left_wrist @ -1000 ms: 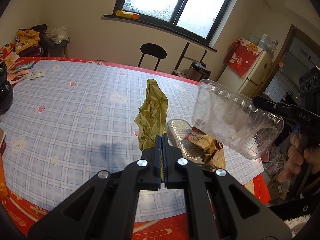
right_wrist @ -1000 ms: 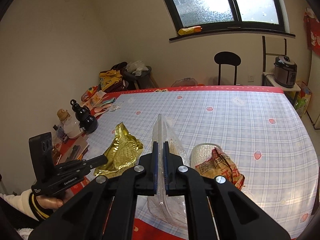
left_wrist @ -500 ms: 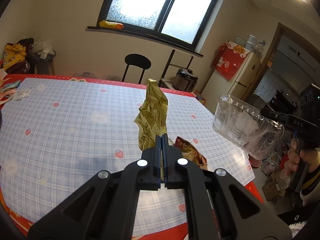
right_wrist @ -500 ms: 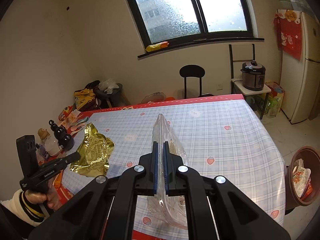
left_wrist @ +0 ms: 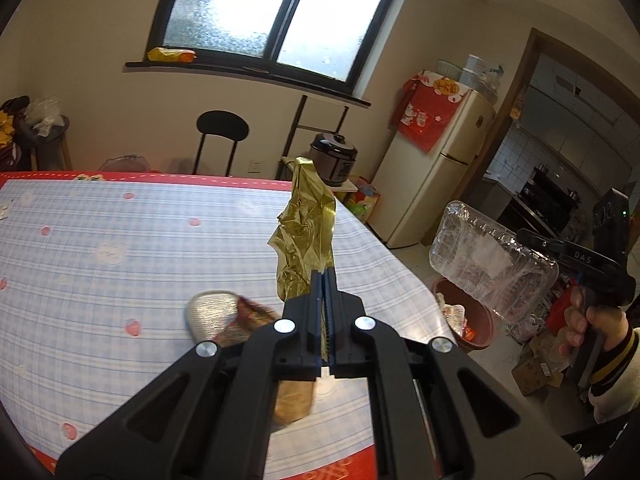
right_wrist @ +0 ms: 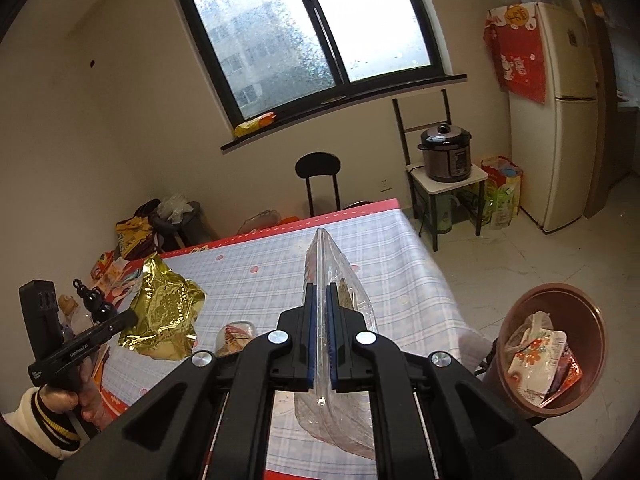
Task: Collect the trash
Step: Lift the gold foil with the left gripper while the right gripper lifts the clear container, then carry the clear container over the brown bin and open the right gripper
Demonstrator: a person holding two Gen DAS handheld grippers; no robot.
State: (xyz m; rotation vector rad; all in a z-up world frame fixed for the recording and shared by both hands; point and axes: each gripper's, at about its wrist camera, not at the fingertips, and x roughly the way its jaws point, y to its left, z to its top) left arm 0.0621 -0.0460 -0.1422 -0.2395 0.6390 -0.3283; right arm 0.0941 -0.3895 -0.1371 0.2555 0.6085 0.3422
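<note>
**Two pieces of trash lifted, one left on the worktop**

Left tongs [left_wrist: 325, 276]: jaws clenched on one crumpled gold foil wrapper [left_wrist: 306, 236]. Wrapper stands up from the fingertips, clear of the worktop [left_wrist: 100, 232], over its right-hand part.

Right tongs [right_wrist: 320, 292]: jaws clenched on the edge of one clear plastic clamshell tray [right_wrist: 340, 320]. In the right wrist view the tray is seen edge-on, rim pinched between the blue pads, body hanging down below them. In the left wrist view the same tray [left_wrist: 490, 256] is seen broadside, held in the air off the right edge of the worktop and above the bin [left_wrist: 468, 316].

Bin count: one, reddish-brown, round, on the floor [right_wrist: 520, 248] beside the worktop's right edge. Already holds several crumpled wrappers; exact number cannot be told. In the right wrist view the bin [right_wrist: 520, 320] sits right of the tray.

Trash on the worktop: one snack bag [left_wrist: 224, 316], silver inside, red and brown print, lying flat just left of the left tongs. Partly blurred and partly hidden by the tongs body.

Worktop cover: blue-white check cloth with red border.

Count of task items in view: three loose (foil, tray, snack bag), plus the bin contents.
</note>
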